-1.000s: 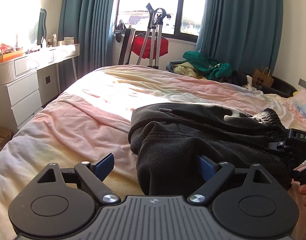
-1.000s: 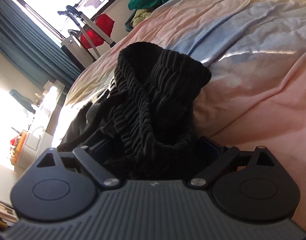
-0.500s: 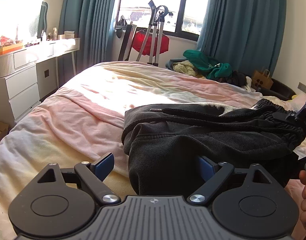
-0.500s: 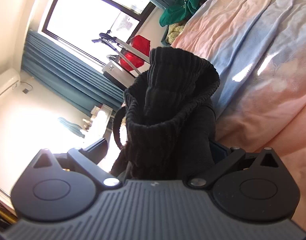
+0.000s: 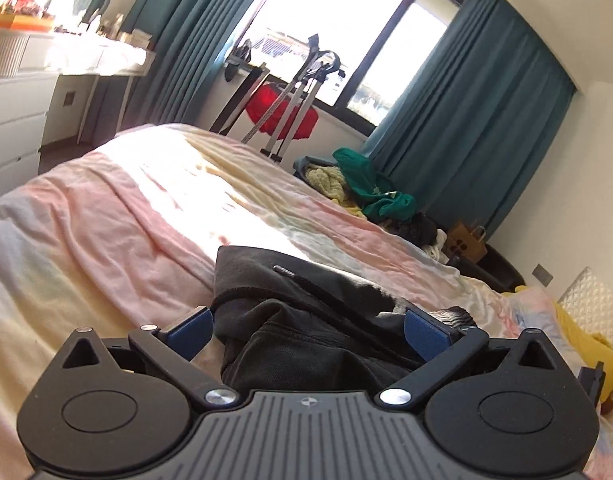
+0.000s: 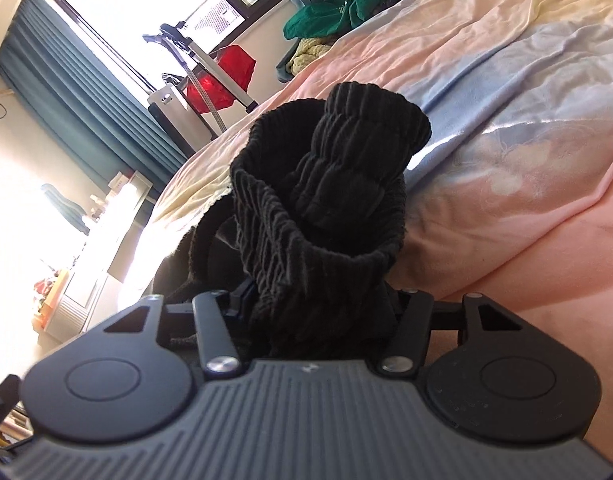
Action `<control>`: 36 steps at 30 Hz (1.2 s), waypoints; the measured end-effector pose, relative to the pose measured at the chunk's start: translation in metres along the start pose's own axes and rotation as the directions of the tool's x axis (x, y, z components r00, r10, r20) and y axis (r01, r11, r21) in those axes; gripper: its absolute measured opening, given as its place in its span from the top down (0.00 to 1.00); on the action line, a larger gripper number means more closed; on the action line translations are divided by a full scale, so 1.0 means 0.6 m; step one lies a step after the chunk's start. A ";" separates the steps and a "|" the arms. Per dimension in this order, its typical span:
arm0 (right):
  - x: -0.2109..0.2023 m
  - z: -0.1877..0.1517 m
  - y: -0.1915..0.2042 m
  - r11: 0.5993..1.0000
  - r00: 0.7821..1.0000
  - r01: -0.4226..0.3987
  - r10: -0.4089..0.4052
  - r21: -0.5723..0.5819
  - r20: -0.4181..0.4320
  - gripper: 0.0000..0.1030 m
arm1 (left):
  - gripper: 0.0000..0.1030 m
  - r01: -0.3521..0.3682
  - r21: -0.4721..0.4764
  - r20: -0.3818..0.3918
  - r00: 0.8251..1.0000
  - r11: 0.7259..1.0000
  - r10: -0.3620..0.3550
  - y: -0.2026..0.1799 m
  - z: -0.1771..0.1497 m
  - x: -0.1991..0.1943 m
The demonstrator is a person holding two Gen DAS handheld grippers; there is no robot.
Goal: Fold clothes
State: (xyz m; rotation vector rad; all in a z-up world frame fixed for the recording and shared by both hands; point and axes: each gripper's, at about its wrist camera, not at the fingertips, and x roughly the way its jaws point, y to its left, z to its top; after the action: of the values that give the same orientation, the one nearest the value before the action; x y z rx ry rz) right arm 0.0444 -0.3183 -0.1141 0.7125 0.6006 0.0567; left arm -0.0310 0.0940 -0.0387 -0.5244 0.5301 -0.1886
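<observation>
Right wrist view shows the right gripper [image 6: 318, 308] closing on the black garment's [image 6: 330, 200] ribbed waistband, left gripper [image 5: 306, 330] opening around its crumpled fabric, folding barely begun.

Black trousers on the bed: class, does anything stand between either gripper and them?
Nothing visible does. The black trousers already lie between the left gripper's wide, opening jaws, and their ribbed waistband sits between the right gripper's closing jaws. Only the bedspread is nearby.
</observation>
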 end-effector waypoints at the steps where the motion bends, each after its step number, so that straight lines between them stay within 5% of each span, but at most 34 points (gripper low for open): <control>1: -0.001 0.000 0.001 1.000 1.000 -0.001 0.001 -0.009 0.005 0.46 | 0.00 -0.014 -0.069 -0.027 1.000 0.997 0.013 0.021 0.002 0.017; 4: -0.005 -0.002 0.003 1.000 1.000 -0.002 0.002 -0.026 0.016 0.48 | 0.02 -0.026 -0.224 -0.078 0.997 0.974 0.008 0.071 0.002 0.062; 8: -0.009 -0.005 0.008 0.999 0.999 -0.007 0.009 -0.049 0.033 0.49 | 0.05 0.019 -0.301 -0.163 0.984 0.954 -0.071 0.101 -0.007 0.110; 11: -0.014 -0.007 0.013 0.997 0.998 -0.015 0.019 -0.073 0.054 0.51 | 0.14 0.055 -0.301 -0.184 0.976 0.952 -0.115 0.099 -0.018 0.124; 14: -0.027 -0.012 0.029 0.994 0.994 -0.021 0.032 -0.108 0.100 0.53 | 0.25 0.047 -0.233 -0.163 0.983 0.971 -0.086 0.089 -0.018 0.120; 20: -0.056 -0.023 0.072 0.980 0.980 -0.038 0.075 -0.197 0.185 0.56 | 0.20 0.056 -0.322 -0.198 0.972 0.945 -0.125 0.117 -0.017 0.124; 22: -0.061 -0.026 0.081 0.976 0.979 -0.029 0.072 -0.217 0.189 0.56 | 0.19 0.053 -0.354 -0.211 0.968 0.934 -0.135 0.127 -0.017 0.126; 26: -0.063 -0.028 0.093 0.972 0.981 -0.011 0.057 -0.235 0.187 0.56 | 0.22 0.064 -0.285 -0.217 0.968 0.957 -0.129 0.126 -0.008 0.123; 31: -0.067 -0.029 0.105 0.969 0.981 -0.015 0.062 -0.246 0.185 0.56 | 0.20 0.080 -0.404 -0.222 0.958 0.911 -0.183 0.150 -0.012 0.125; 36: -0.061 -0.024 0.097 0.973 0.984 -0.023 0.063 -0.229 0.169 0.56 | 0.18 0.073 -0.393 -0.245 0.952 0.917 -0.182 0.139 -0.010 0.131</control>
State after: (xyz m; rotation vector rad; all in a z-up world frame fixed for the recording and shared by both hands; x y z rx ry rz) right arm 0.0152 -0.2746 -0.0679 0.5023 0.4013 0.1002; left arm 0.0357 0.1389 -0.1208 -0.9224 0.8154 -0.2908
